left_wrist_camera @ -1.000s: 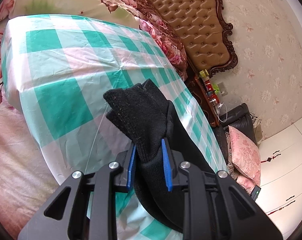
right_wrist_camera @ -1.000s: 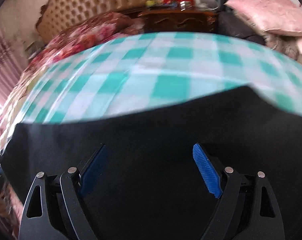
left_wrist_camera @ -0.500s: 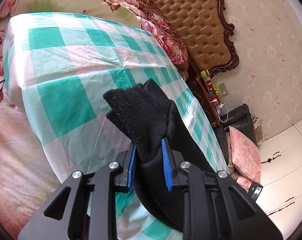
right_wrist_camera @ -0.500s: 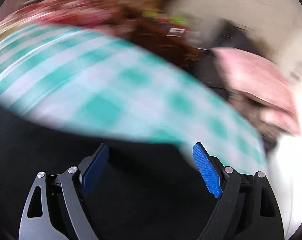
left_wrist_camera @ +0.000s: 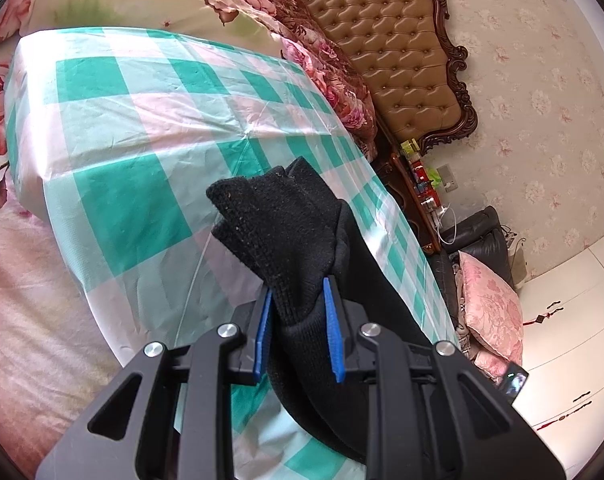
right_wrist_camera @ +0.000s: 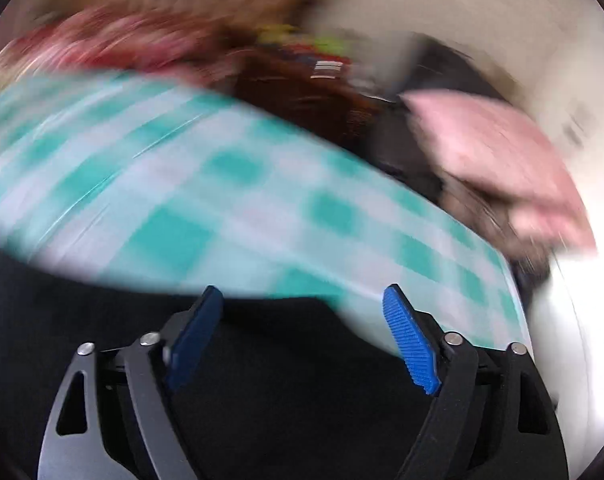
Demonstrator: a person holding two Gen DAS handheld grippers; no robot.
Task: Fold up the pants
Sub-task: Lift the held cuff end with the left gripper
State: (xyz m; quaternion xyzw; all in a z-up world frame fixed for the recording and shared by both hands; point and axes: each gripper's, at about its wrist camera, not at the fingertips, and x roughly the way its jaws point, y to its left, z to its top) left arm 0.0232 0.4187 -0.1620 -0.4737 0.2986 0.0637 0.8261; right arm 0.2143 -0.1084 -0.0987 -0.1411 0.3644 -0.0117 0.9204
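Note:
The pants are black knit fabric. In the left wrist view my left gripper [left_wrist_camera: 297, 332] is shut on a bunched ribbed cuff end of the pants [left_wrist_camera: 277, 224], held above the green-and-white checked sheet [left_wrist_camera: 133, 128]. The rest of the fabric trails down to the right. In the blurred right wrist view my right gripper [right_wrist_camera: 302, 332] is open and empty, its blue pads [right_wrist_camera: 410, 340] wide apart over a flat black stretch of the pants [right_wrist_camera: 261, 380].
The checked sheet [right_wrist_camera: 221, 200] covers a bed with floral bedding [left_wrist_camera: 5, 120] and a tufted brown headboard [left_wrist_camera: 386, 44]. A dark nightstand [left_wrist_camera: 418, 192] with small items, a pink cushion [left_wrist_camera: 490, 312] and white cabinets [left_wrist_camera: 574, 320] stand to the right.
My right gripper has swung to the right over the pants, with the view now heavily blurred. My left gripper keeps its hold on the cuff and has shifted only slightly.

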